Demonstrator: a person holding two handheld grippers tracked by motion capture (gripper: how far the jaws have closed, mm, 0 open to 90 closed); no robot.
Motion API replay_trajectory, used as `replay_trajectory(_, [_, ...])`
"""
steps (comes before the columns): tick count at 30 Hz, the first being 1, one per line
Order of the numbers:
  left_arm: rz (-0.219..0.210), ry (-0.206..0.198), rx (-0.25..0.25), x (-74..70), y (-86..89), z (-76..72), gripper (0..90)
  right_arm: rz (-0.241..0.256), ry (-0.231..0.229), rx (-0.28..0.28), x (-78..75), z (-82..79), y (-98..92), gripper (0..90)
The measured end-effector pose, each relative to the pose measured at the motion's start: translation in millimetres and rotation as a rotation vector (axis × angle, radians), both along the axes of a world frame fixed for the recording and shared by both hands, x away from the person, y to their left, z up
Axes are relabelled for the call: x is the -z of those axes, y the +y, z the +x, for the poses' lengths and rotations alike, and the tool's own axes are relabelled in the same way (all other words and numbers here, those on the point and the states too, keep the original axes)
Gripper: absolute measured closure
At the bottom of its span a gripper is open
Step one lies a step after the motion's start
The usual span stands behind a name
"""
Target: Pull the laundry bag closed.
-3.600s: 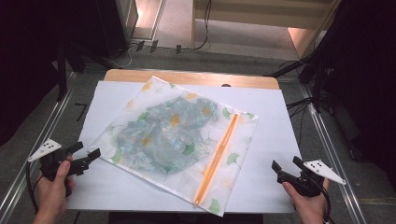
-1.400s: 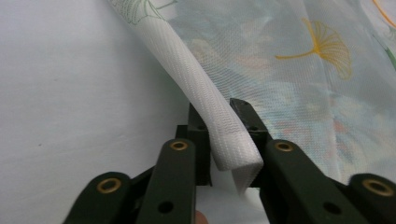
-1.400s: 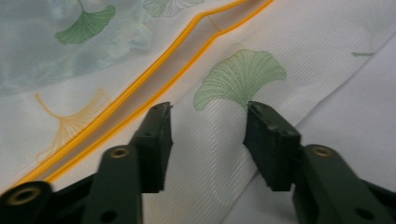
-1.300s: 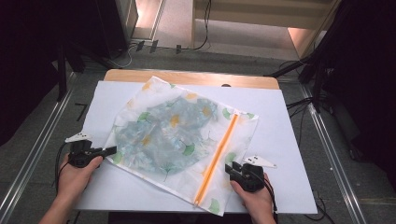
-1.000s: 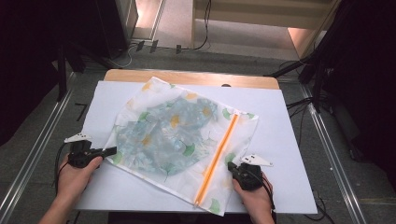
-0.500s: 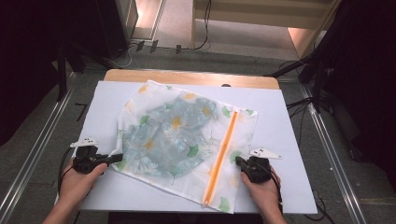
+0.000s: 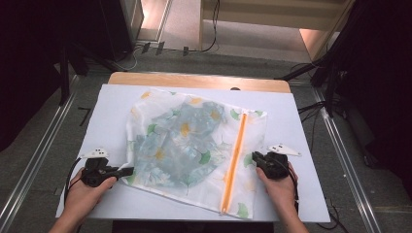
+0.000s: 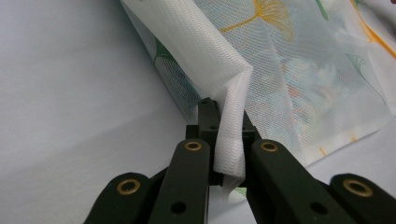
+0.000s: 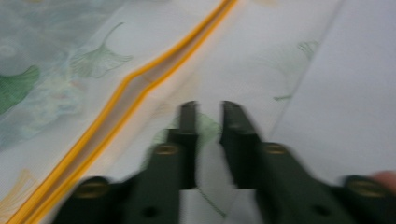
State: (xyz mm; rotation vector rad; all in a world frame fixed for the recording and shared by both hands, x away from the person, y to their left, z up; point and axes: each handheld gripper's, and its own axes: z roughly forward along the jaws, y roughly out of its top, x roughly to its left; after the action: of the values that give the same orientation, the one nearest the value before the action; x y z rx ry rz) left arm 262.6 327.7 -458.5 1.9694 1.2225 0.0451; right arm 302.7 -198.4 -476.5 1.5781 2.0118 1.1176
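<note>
**Left tongs pinch the bag's corner, right tongs sit open on its far edge**

A mesh bag (image 7: 194,145) printed with green and yellow leaves lies flat near the middle of the counter (image 7: 111,104), which is covered in white. An orange zipper (image 7: 234,160) runs down the bag's right part, from the far edge toward the near edge. Something pale blue shows through the mesh in the bag's left and middle part.

The left tongs (image 7: 127,171) are at the bag's near left corner. In the left gripper view the left tongs (image 8: 223,135) have their jaws closed on a folded strip of the white mesh hem (image 8: 229,140), which stands up between them and bends over at the top; the rest of the bag (image 8: 299,88) spreads away behind. The left hand (image 7: 87,189) holds them low over the counter.

The right tongs (image 7: 254,160) are at the bag's right edge, just right of the zipper. In the right gripper view, which is blurred, the right tongs (image 9: 208,121) have their jaws a little apart, with mesh showing in the gap, and nothing clamped between them. The zipper (image 9: 140,84) runs slantwise to their left. The right hand (image 7: 279,187) holds them from the near side.
</note>
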Motion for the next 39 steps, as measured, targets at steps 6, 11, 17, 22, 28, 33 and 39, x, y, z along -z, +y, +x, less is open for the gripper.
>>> replay_trajectory(6, [0.012, 0.003, -0.002, 2.3, 4.4, 1.3, 88.1, 0.044, 0.05, 0.1, 7.0, 2.4, -11.8, 40.1])
replay_trajectory(11, [0.008, 0.006, 0.0, 2.8, 4.8, 2.2, 87.9, 0.08, 0.064, 0.071, 7.2, 1.8, -4.3, 37.1])
replay_trajectory(17, [0.005, 0.014, 0.003, 4.2, 4.8, 3.7, 87.8, 0.175, 0.123, 0.042, 6.1, 3.6, -6.0, 37.6])
replay_trajectory(22, [0.003, 0.015, 0.006, 4.5, 4.0, 4.4, 87.7, 0.22, 0.143, 0.015, 6.6, 4.3, -4.9, 41.5])
replay_trajectory(28, [0.004, 0.014, 0.008, 4.5, 4.1, 4.4, 87.8, 0.233, 0.157, -0.104, 8.4, -1.0, 13.8, 63.4])
replay_trajectory(33, [0.003, 0.014, 0.009, 4.8, 5.0, 3.4, 88.0, 0.109, 0.117, -0.12, 6.9, -2.9, 23.7, 86.8])
replay_trajectory(39, [-0.014, 0.034, 0.019, 4.7, 2.8, 0.2, 88.0, 0.026, 0.083, -0.128, 4.8, 6.5, 23.6, 88.1])
